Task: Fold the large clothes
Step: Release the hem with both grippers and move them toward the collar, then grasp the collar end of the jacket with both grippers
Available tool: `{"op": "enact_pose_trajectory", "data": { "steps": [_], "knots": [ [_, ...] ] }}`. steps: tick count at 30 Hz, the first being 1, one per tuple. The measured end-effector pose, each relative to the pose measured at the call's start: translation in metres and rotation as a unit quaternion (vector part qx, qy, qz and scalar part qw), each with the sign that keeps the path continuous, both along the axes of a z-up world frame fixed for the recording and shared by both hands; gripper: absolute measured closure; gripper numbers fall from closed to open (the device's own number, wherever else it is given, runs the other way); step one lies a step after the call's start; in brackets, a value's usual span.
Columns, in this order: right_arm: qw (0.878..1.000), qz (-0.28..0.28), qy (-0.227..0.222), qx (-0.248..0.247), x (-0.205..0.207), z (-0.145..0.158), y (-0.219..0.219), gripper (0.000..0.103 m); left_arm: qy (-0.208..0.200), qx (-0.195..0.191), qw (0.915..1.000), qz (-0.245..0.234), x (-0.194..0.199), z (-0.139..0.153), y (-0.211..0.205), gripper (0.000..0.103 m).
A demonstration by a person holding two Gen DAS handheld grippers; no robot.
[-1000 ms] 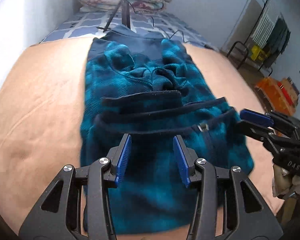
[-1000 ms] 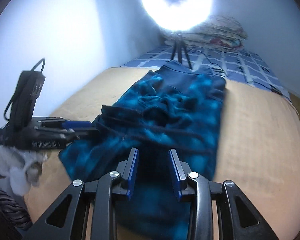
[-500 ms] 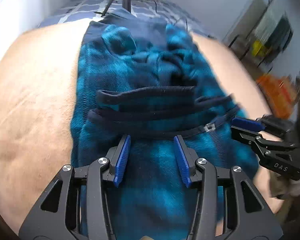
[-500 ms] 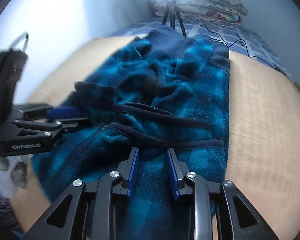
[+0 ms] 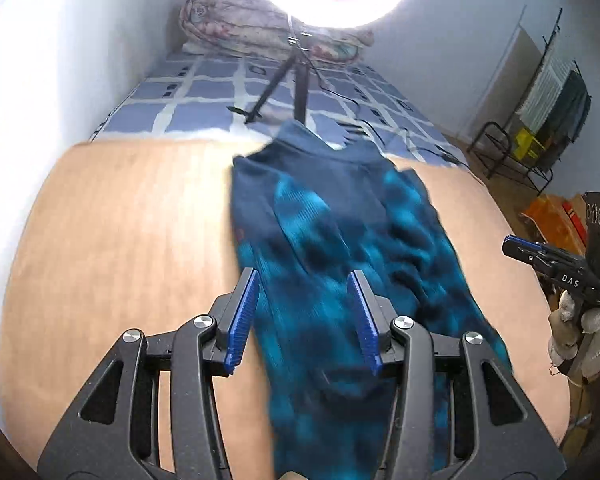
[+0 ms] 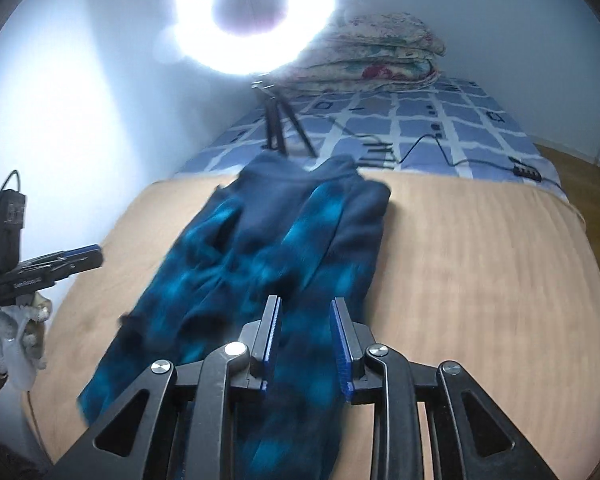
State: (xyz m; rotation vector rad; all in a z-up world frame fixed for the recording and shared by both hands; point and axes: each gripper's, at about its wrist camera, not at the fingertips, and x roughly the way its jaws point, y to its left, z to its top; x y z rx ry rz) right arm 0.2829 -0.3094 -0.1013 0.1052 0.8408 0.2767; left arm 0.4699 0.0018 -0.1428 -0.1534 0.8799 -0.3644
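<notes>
A blue and teal plaid fleece garment [image 5: 340, 248] lies lengthwise on the tan sheet [image 5: 132, 240], its dark navy end toward the tripod. My left gripper [image 5: 302, 276] hovers open over the garment's near left part, and the fabric shows below the gap with no pad pressing it. My right gripper [image 6: 306, 302] hangs over the garment [image 6: 260, 248] near its right edge. Its jaws are closing with a narrow gap, and no fabric is pinched between them. Each gripper also shows in the other's view: the right gripper [image 5: 516, 246] beside the garment's right edge, the left gripper [image 6: 88, 258] off its left side.
A ring light on a tripod [image 5: 296, 80] stands just beyond the garment on the blue checked bedsheet [image 5: 204, 96], with cables [image 6: 440, 148] trailing right. A folded quilt [image 6: 372, 56] lies at the head. A wall runs along the left. A drying rack [image 5: 552, 92] and orange items [image 5: 552, 212] stand right.
Both grippers have drawn back and risen from the garment, so more of the bed, the ring light and the quilt show. The right gripper's jaws have narrowed. The left gripper's gap is unchanged.
</notes>
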Motion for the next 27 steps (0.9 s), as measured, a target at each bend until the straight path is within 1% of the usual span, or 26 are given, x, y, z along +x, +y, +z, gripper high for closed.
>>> {"op": "enact_pose_trajectory", "data": {
  "steps": [4,9,15,18,22,27],
  "knots": [
    [1.0,-0.011,0.0,-0.002,0.051,-0.015,0.001,0.078,-0.001,0.005,1.0,0.008,0.046,-0.016,0.003,0.056],
    [1.0,-0.016,0.002,-0.006,0.091,-0.029,0.007,0.079,0.012,0.002,0.9999,0.002,0.083,-0.039,-0.003,0.056],
    [1.0,-0.005,0.014,-0.009,0.126,-0.046,0.022,0.079,0.029,0.009,0.9995,-0.01,0.108,-0.065,-0.017,0.056],
    [1.0,0.004,0.024,-0.018,0.139,-0.058,0.032,0.079,0.038,0.019,0.9989,-0.019,0.117,-0.078,-0.026,0.056],
    [0.998,0.02,0.043,-0.028,0.153,-0.076,0.044,0.079,0.052,0.026,0.9979,-0.029,0.126,-0.097,-0.038,0.056],
    [0.996,0.042,0.066,-0.054,0.161,-0.094,0.053,0.079,0.056,0.039,0.997,-0.036,0.132,-0.108,-0.046,0.056]
  ]
}}
